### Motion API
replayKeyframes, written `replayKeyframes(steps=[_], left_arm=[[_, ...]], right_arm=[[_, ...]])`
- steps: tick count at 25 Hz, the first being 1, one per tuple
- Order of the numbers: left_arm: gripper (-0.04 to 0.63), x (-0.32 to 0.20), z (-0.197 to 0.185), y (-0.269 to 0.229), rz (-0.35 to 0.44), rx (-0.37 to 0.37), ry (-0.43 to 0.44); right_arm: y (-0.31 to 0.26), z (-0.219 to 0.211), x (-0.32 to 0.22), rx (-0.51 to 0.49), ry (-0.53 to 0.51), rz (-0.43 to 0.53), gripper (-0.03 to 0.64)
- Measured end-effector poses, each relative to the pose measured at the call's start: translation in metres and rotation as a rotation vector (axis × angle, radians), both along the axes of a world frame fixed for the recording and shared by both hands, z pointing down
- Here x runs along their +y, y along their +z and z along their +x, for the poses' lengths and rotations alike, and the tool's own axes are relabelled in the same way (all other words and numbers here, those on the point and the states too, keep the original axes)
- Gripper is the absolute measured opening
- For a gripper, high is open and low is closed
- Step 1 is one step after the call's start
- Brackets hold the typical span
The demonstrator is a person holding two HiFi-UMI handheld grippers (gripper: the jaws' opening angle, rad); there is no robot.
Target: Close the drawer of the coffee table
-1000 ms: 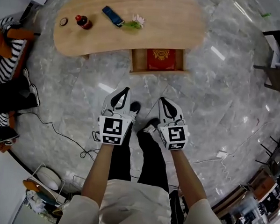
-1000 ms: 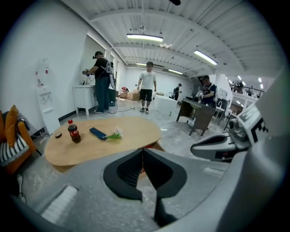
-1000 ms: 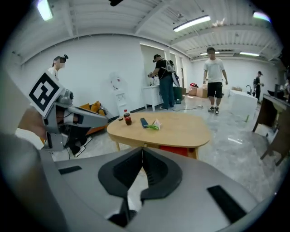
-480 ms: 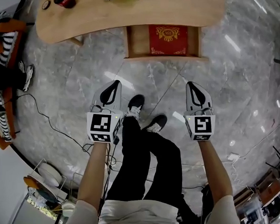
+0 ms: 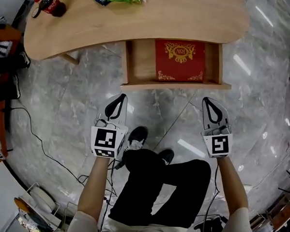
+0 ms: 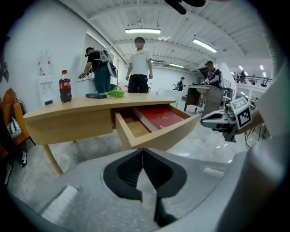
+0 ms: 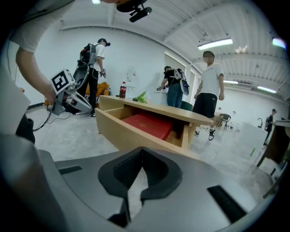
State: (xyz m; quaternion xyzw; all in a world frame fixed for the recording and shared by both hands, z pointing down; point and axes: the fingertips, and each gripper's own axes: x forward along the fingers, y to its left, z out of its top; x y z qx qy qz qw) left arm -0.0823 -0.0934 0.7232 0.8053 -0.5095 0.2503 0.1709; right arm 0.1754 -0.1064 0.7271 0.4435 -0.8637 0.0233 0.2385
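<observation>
Bottle (image 5: 49,5) stood at the coffee table's (image 5: 189,16) left end. Left gripper (image 5: 121,97) hung near the drawer (image 5: 137,83) front, jaws together, empty. Drawer was pulled out, red book (image 5: 179,60) inside. Right gripper (image 5: 207,101) was likewise closed, empty, near the drawer's right corner.

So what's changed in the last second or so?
The person walked up to the coffee table, and the left gripper and right gripper spread apart, facing the open drawer. Nothing was gripped; both jaws stay shut. The drawer stays open, red book inside.
</observation>
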Motion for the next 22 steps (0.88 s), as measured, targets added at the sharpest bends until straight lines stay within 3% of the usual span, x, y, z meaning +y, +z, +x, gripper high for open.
replayKeyframes(steps=[8, 13, 16, 22], left_arm=[[0.009, -0.017, 0.007, 0.037, 0.165, 0.061, 0.019], [0.009, -0.018, 0.005, 0.036, 0.237, 0.064, -0.011], [0.009, -0.017, 0.004, 0.038, 0.261, 0.082, -0.04], [0.009, -0.024, -0.001, 0.035, 0.264, 0.066, -0.058]], right_arm=[[0.041, -0.006, -0.033, -0.069, -0.053, 0.127, 0.015], [0.046, -0.011, -0.033, -0.135, -0.011, 0.105, 0.015], [0.047, -0.01, -0.032, -0.176, 0.029, 0.093, 0.015], [0.042, -0.014, -0.031, -0.144, 0.028, 0.12, 0.015]])
